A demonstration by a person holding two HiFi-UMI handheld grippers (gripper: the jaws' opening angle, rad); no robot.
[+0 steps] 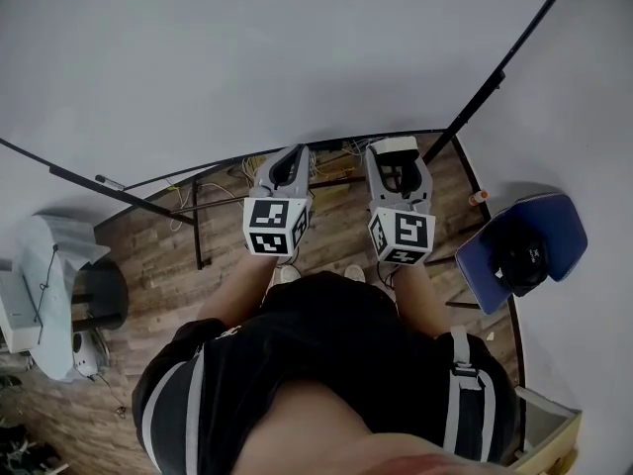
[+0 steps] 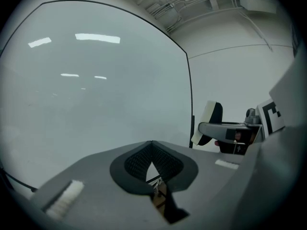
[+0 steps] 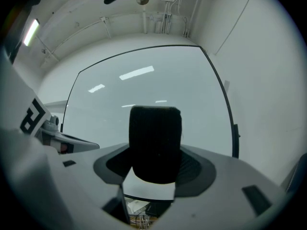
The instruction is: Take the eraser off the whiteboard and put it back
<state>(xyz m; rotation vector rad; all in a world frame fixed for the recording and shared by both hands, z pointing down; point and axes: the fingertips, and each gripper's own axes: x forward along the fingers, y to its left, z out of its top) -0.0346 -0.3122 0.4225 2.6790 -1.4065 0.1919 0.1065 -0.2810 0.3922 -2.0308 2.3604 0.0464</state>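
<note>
The eraser, black felt with a white backing, stands upright, clamped between the widely spread jaws of the right claw. It is held in front of the whiteboard, seemingly just off its surface. Alongside, the left claw has its jaws together and holds nothing.
</note>
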